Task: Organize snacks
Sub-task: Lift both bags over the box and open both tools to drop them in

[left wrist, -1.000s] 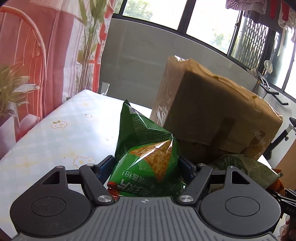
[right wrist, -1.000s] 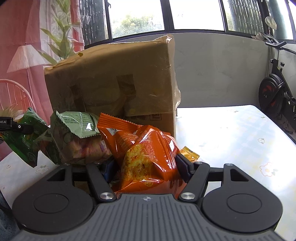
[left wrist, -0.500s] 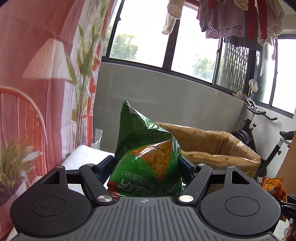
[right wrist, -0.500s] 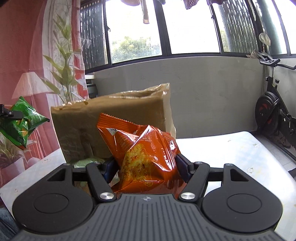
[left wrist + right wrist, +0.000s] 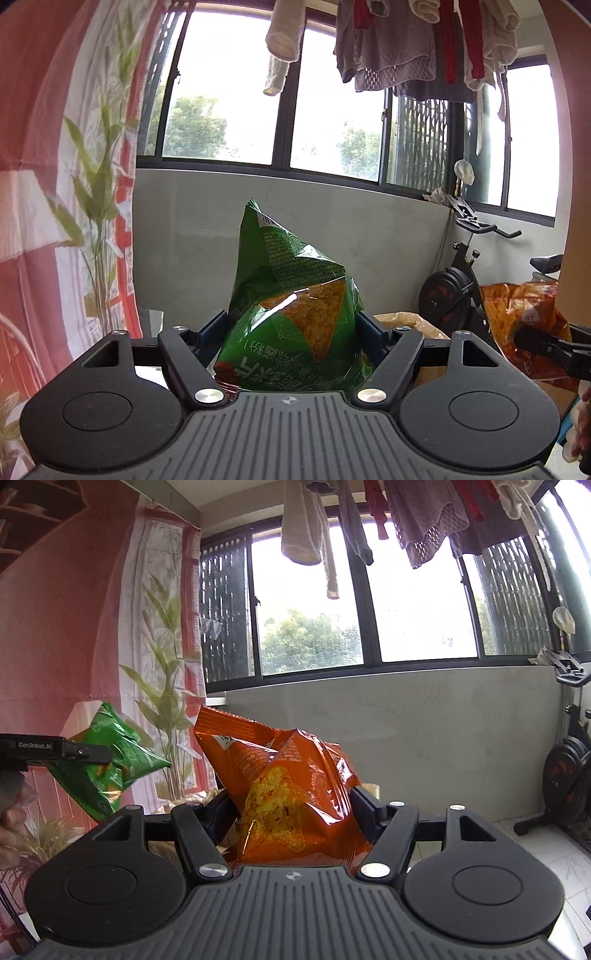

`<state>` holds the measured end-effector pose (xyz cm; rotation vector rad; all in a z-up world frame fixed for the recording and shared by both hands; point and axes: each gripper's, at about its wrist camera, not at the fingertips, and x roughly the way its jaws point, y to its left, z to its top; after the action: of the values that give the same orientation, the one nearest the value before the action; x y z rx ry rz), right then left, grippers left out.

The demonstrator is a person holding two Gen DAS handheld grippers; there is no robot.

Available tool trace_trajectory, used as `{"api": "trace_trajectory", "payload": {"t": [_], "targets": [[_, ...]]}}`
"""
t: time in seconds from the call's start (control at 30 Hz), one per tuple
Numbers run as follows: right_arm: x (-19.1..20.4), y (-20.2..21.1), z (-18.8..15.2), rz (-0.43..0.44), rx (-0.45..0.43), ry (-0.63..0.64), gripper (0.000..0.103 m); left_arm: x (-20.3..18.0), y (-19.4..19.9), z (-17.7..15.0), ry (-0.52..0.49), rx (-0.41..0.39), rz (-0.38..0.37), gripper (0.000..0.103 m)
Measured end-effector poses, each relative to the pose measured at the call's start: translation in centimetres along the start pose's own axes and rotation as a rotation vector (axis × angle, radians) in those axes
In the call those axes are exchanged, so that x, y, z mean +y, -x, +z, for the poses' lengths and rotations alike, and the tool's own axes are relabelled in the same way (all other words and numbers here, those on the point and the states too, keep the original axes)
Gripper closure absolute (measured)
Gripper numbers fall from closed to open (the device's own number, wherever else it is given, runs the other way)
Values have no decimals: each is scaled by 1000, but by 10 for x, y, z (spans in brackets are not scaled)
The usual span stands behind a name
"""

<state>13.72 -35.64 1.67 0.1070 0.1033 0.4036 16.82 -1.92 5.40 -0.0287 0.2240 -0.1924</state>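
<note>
Both grippers now sit higher than a second ago; the table has dropped out of view, and only the paper bag's rim [image 5: 413, 321] shows low behind the left gripper [image 5: 293, 332]. Left gripper is clamped on the green chip bag [image 5: 295, 314], held upright in the air. Right gripper [image 5: 295, 808] is clamped on the orange chip bag [image 5: 291, 786], likewise aloft. Window [image 5: 417, 602] and hanging laundry [image 5: 417, 44] fill the background; exercise bike [image 5: 458, 291] stands at right.
</note>
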Motion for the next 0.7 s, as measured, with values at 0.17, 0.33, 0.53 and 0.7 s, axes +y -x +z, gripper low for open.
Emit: {"api": "trace_trajectory", "payload": {"t": [0.17,0.33,0.53,0.7], "targets": [[8,-60,18,38,16,57,35,-12,-45,4,-10,24,7,26],[14,-118,18,31,104,53,35,-20,-89,-4,-29,92,37,26],[15,-165,4,27,231,44,35,-24,-123,-17,-51,153,48,25],[11,-177,-6,-4,310,35,32,-20,-133,-26,-49,202,28,18]]}}
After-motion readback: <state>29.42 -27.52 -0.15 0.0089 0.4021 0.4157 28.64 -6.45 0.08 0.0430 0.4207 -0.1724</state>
